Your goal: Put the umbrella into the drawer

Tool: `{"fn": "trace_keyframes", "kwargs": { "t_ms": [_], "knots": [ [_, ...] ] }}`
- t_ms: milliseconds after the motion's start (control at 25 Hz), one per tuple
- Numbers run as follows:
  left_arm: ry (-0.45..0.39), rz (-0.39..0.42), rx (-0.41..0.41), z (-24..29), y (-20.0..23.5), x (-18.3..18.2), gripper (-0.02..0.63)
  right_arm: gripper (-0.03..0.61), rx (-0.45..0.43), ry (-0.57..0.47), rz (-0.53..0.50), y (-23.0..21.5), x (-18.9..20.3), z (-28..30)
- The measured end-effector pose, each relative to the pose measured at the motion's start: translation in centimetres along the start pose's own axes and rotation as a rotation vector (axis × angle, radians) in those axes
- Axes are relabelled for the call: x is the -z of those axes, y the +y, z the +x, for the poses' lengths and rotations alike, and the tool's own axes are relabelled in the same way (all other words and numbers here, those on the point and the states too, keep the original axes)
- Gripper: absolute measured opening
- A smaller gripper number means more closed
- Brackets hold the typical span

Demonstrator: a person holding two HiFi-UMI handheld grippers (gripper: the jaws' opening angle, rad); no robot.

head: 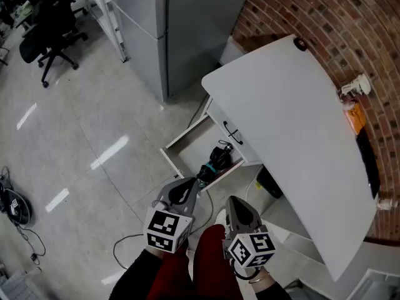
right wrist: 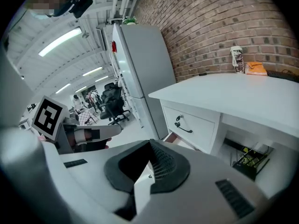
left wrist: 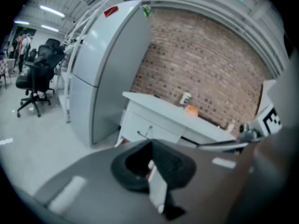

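The black umbrella with a teal band (head: pixel 215 158) lies inside the pulled-out lower drawer (head: pixel 186 144) of the white desk (head: pixel 294 124). Both grippers hang apart from it, nearer me and above the floor. My left gripper (head: pixel 183 191) is shut with nothing between its fingers; its own view shows the jaws (left wrist: pixel 156 171) pressed together, pointing toward the desk. My right gripper (head: pixel 240 212) is shut and empty as well, its jaws (right wrist: pixel 148 171) closed. The upper drawer (right wrist: pixel 189 125) with its black handle is closed. Neither gripper view shows the umbrella.
A grey fridge (head: pixel 165 30) stands left of the desk, against the brick wall (head: pixel 350 24). An orange packet (head: pixel 354 114) and a small white bottle (head: pixel 356 86) sit on the desk's far edge. Office chairs (head: pixel 50 30) are at the far left; cables (head: pixel 15 208) lie on the floor.
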State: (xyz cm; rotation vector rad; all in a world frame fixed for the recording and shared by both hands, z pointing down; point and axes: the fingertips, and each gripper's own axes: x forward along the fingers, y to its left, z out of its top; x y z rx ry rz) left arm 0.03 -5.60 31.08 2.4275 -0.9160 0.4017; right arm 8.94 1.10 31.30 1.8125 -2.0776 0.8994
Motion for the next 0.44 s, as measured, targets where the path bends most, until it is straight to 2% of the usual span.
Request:
{"fn": "trace_keyframes", "kwargs": {
  "t_ms": [440],
  "knots": [
    [-0.05, -0.028, -0.04, -5.5, -0.6, -2.7, 0.003, 0.002, -0.03, -0.096, -0.015, 2.6, -4.2, -5.0]
  ]
}}
